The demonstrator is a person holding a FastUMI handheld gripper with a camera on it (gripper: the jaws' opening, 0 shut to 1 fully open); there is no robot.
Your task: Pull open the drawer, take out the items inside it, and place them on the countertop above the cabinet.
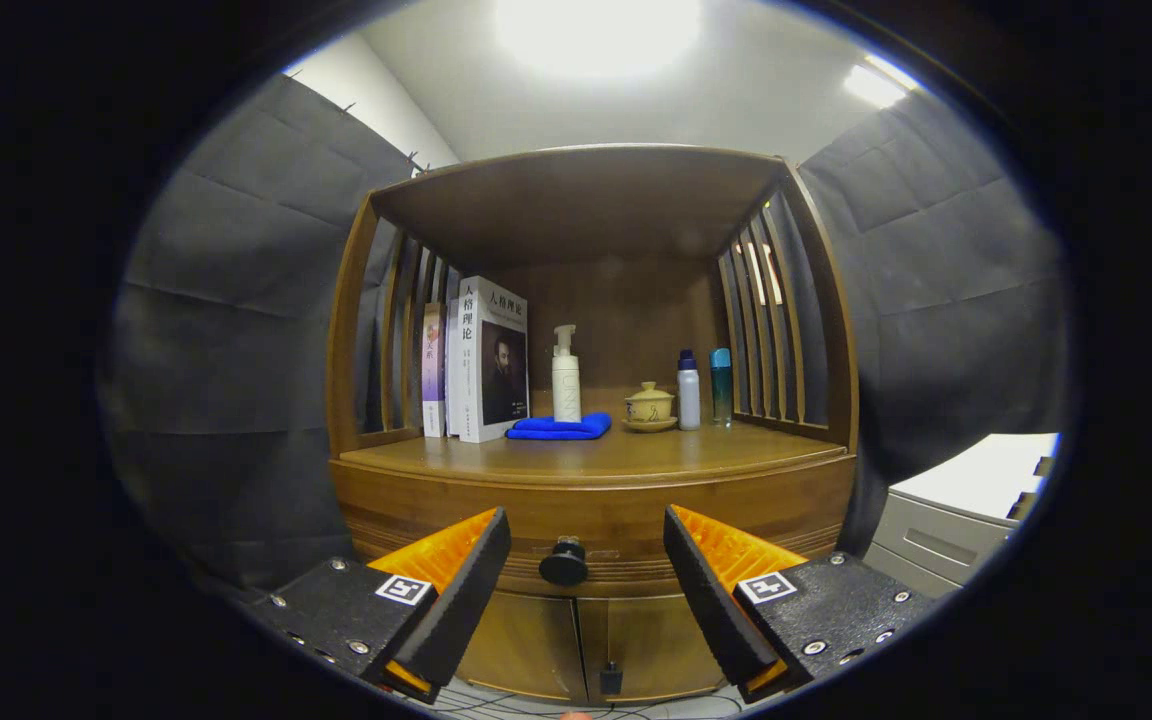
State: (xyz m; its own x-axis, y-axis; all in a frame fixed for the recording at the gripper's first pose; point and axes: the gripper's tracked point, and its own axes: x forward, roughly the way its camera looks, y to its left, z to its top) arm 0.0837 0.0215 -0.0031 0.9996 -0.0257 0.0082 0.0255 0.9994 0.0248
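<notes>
On the countertop (636, 455) are standing: 2 books (481, 360), 1 pump bottle (566, 375), 1 folded blue cloth (561, 428), 1 lidded teacup (650, 403) on 1 saucer (650, 425), 2 capped bottles (704, 388). Below the countertop: 1 drawer knob (564, 563). Gripper (586, 570) fingers, 2, are spreading apart.

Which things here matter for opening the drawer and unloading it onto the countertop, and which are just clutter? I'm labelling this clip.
Job:
drawer knob, centred ahead of the open gripper
drawer front
countertop

Lying about:
books
pump bottle
blue cloth
lidded cup
two small bottles
grey cabinet

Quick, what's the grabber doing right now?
Gripper: open, holding nothing; the drawer knob sits between its fingers, untouched.
</notes>
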